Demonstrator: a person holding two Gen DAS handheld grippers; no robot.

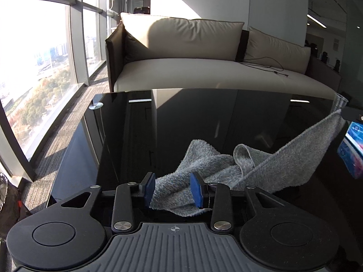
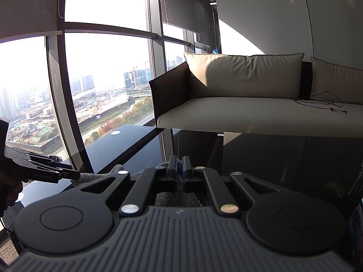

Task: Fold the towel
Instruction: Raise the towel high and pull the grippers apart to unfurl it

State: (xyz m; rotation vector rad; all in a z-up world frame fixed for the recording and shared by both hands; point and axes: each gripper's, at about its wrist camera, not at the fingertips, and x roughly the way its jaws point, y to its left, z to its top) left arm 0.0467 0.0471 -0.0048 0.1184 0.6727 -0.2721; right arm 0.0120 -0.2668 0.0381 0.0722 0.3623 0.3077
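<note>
between the open left hand-held gripper pads lies the towel.

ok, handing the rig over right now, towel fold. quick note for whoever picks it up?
Left gripper: open, jaws straddling a bunched end of the grey towel near the table's front edge, not clamped.
Right gripper: shut on a towel corner, lifting it so a strip rises off the black glass table.
Towel: crumpled mid-table, one end raised to the right.
Done: one corner picked up. No fold made.
Left: close the left gripper on its end, spread the towel flat, then fold.
</note>
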